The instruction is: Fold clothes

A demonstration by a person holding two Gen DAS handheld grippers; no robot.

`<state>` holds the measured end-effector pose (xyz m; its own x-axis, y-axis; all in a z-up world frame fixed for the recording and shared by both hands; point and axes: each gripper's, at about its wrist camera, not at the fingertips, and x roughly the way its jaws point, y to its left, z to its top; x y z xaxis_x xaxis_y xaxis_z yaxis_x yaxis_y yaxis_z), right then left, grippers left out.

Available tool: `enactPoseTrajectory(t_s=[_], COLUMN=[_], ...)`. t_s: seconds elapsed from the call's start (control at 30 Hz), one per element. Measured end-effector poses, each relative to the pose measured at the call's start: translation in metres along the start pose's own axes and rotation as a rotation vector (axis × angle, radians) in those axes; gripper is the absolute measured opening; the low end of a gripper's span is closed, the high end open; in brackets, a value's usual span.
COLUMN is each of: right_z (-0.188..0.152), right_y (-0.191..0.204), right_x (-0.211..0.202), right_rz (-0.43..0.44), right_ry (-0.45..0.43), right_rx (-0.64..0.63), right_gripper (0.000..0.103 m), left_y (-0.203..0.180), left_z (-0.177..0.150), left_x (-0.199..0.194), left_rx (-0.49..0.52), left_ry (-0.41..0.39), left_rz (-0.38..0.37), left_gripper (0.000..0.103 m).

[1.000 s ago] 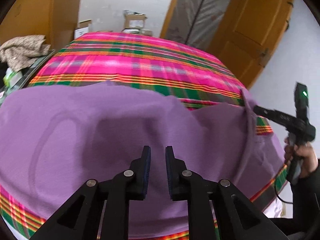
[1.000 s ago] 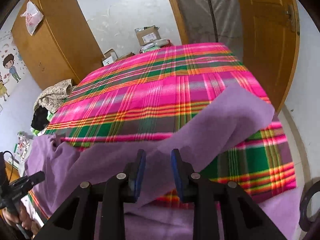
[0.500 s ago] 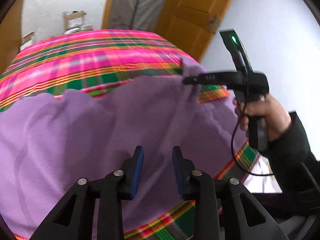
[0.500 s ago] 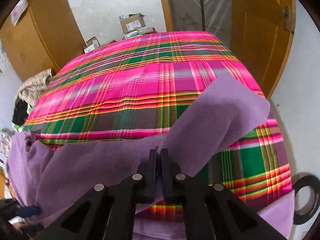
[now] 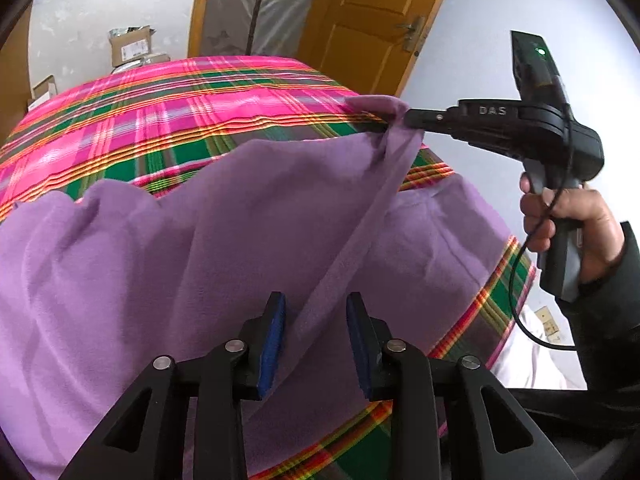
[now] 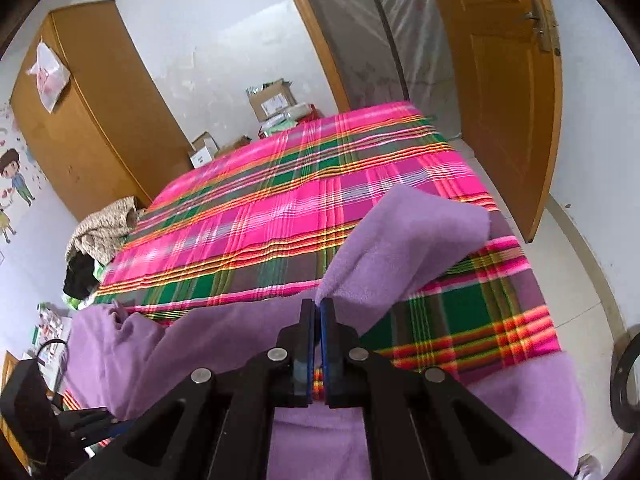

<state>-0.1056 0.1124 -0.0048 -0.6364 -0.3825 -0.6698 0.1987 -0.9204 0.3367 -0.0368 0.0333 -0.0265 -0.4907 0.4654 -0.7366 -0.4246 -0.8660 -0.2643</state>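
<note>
the right gripper (image 5: pixel 404 118) carries the only readable writing, "das", in pale letters on its black body. one purple garment (image 5: pixel 168 248) lies over the near end of one plaid-covered bed (image 6: pixel 288 208). the right gripper's jaws are pinched tight on a raised fold of it. the left gripper (image 5: pixel 316 340) has just been closing, yet its jaws stand apart in the left wrist view, a taut purple band between them, unpressed. one hand (image 5: pixel 568 220) grips the handle. three cardboard boxes (image 6: pixel 272 98) sit beyond the bed.
</note>
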Motion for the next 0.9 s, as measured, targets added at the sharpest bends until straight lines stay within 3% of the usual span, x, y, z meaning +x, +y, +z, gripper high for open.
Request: enactPoseTrajectory(t_s=[0.33, 0.6, 0.73, 0.8, 0.9], right_z=[-0.029, -0.082, -0.081, -0.073, -0.061], right_y=[-0.016, -0.042, -0.041, -0.036, -0.029], right_x=[-0.054, -0.034, -0.037, -0.043, -0.05], right_rz=[-0.013, -0.083, -0.115, -0.138, -0.183], right_ry=[-0.064, 0.093, 0.081, 0.049, 0.005], right_rx=[0.051, 0.106, 0.088, 0.062, 0.018], right_gripper=[0.003, 0.004, 0.012, 0.022, 0.024], left_y=[-0.019, -0.013, -0.01, -0.009, -0.008], left_z=[-0.006, -0.024, -0.023, -0.022, -0.02], left_x=[-0.031, -0.008, -0.016, -0.021, -0.028], left_rx=[0.068, 0.055, 0.037, 0.023, 0.011], left_ry=[-0.066, 0.047, 0.031, 0.021, 0.009], left_rz=[-0.053, -0.085, -0.105, -0.119, -0.15], left_gripper=[0.006, 0.007, 0.007, 0.014, 0.016])
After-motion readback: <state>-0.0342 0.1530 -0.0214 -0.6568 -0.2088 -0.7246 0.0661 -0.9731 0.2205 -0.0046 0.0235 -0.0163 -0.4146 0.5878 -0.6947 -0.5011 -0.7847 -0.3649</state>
